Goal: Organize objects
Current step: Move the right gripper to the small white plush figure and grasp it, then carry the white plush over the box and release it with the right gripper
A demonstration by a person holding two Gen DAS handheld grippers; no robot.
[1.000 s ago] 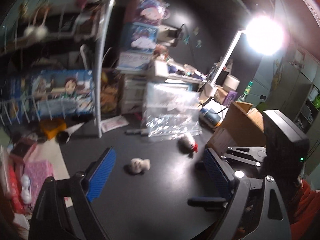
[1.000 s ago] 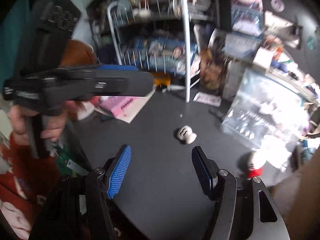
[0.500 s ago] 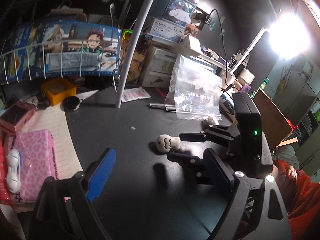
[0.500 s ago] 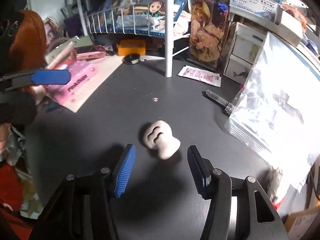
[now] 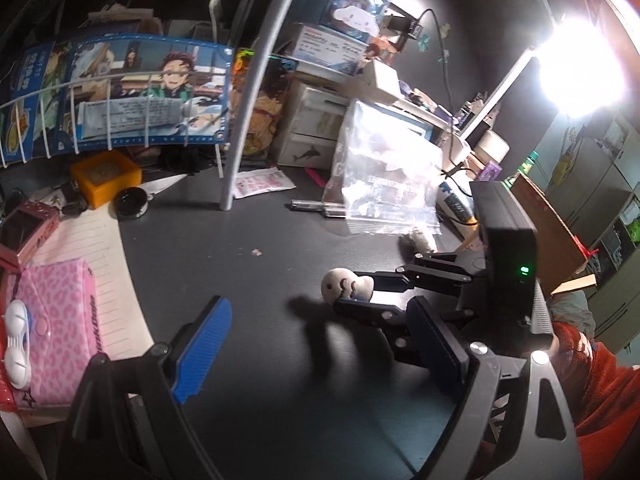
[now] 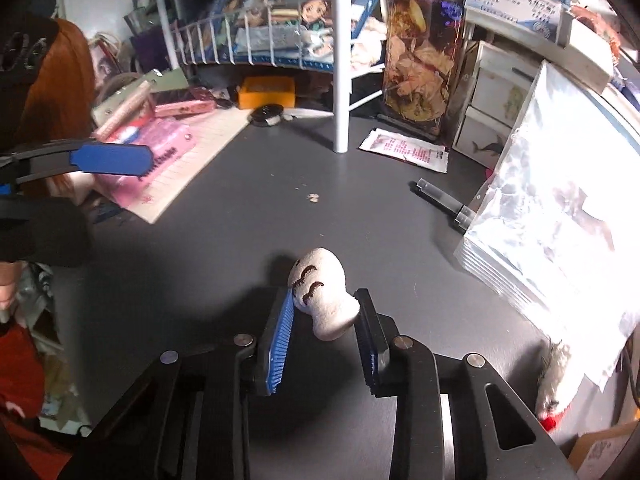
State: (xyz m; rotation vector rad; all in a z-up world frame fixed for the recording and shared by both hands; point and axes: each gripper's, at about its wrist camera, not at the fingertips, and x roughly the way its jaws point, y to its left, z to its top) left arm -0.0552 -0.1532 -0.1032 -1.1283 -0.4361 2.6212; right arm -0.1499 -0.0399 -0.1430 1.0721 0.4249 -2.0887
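Left wrist view: left claw is spread wide w/ nothing between its pads, low over the dark tabletop. The white figurine lies ahead, w/ the right claw on it.

Right wrist view: right claw has just been closing, blue pads now pressed on the white figurine on both sides. Plastic bags lie to the right.

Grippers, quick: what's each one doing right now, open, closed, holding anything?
Left gripper: open, nothing between its tongs.
Right gripper: just been closing, pads now pressing on the small white figurine.
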